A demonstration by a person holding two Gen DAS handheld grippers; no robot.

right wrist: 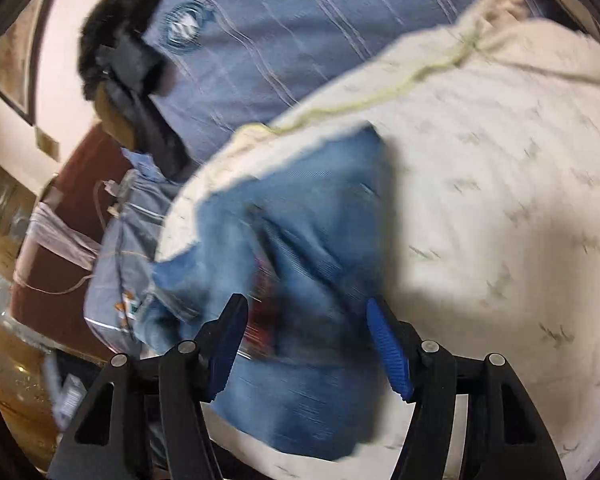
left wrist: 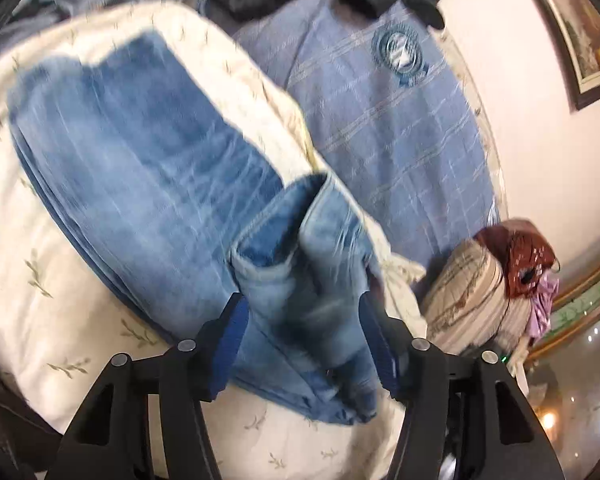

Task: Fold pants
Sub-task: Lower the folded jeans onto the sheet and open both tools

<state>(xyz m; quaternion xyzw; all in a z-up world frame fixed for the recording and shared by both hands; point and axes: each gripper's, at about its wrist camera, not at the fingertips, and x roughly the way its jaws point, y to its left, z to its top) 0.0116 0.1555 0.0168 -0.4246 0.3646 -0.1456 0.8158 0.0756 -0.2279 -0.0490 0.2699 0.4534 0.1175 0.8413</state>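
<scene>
Left tongs [left wrist: 304,344]: jaws apart, a bunched fold of the pants [left wrist: 140,168] standing between them, pads not pressing on it as far as the blur allows. Right tongs [right wrist: 308,348]: jaws apart too, denim under and between them, nothing pinched.

Pants lie folded in layers on the cream leaf-print quilt [left wrist: 32,280] on the bed, beside a blue striped pillow [left wrist: 380,128].

Step in hand, by my reading: letting go after a fold. To do it well, draw both tongs straight back off the cloth so no pad drags a layer, then flatten the raised fold at the left tongs and square the edges.

Pose: both tongs tilt down at the bed, close over the denim.
</scene>
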